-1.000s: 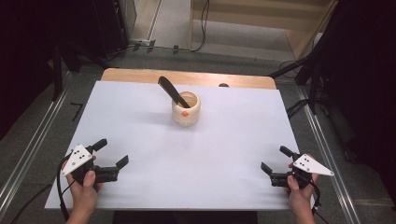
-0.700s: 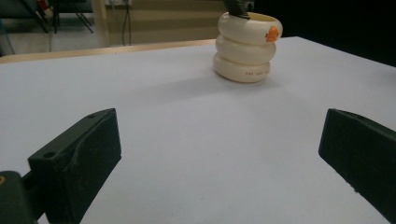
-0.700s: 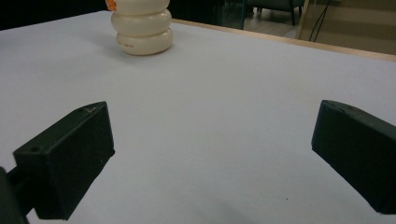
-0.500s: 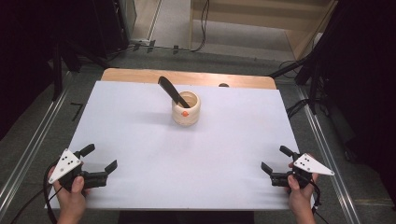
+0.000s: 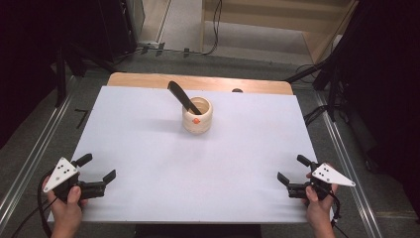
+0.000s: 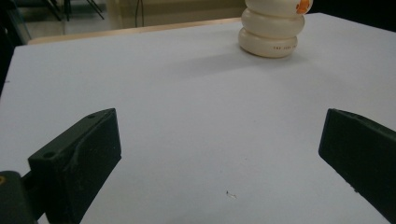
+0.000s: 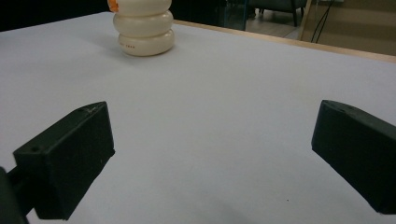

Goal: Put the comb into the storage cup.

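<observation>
Claws (image 5: 95, 167) apart; spatula (image 5: 183, 97) tilted far-left.

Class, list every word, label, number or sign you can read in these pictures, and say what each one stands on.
Small reddish print on the bottom ring of the cream holder: too blurred to read.
Orange mark near the holder's top: a sign, no legible letters.
Black dots on each gripper's grey plate: markers, not text.
Nothing else is written.

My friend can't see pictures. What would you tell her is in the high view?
A cream ridged cup with a black utensil leaning in it stands on a white table. Near the front corners, hands hold the open left gripper and right gripper, both empty.
</observation>
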Tool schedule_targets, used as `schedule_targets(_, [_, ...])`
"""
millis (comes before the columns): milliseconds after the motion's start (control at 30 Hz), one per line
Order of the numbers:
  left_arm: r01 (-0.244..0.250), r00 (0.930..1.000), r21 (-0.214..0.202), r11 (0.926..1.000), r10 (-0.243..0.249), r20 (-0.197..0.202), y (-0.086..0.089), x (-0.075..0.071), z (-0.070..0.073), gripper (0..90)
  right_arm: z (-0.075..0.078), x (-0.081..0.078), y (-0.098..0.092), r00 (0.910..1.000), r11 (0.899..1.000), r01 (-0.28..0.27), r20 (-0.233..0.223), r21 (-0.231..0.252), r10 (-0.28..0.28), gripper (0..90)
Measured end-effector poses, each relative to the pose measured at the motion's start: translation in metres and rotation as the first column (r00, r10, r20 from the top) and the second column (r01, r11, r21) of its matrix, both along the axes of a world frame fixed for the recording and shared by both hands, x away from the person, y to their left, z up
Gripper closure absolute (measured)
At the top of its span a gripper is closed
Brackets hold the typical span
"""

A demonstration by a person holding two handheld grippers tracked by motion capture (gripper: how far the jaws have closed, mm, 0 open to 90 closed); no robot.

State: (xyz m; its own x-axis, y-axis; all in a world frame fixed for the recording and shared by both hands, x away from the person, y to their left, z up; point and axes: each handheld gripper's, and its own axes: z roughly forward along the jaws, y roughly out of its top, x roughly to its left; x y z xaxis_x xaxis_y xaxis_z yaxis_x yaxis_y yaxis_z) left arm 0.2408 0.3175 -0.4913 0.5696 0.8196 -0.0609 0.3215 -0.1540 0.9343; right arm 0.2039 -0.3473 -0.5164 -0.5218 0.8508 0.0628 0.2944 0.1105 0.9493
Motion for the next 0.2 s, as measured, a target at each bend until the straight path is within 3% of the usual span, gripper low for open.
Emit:
schedule_targets(100, [-0.003, 1.0, -0.008, 1.0, 0.003, 0.003, 0.0003, -0.0009, -0.0009, 0.0, 0.0, 0.0, -0.0001, 1.0, 1.0, -0.002, 0.001, -0.001, 0.002, 0.0])
schedule_targets(200, [-0.003, 1.0, 0.01, 0.9999, 0.003, 0.0, -0.0028, -0.0012, -0.0018, 0.0, 0.0001, -0.0005, -0.0021, 1.0, 1.0, -0.006, 0.006, 0.015, 0.006, 0.0])
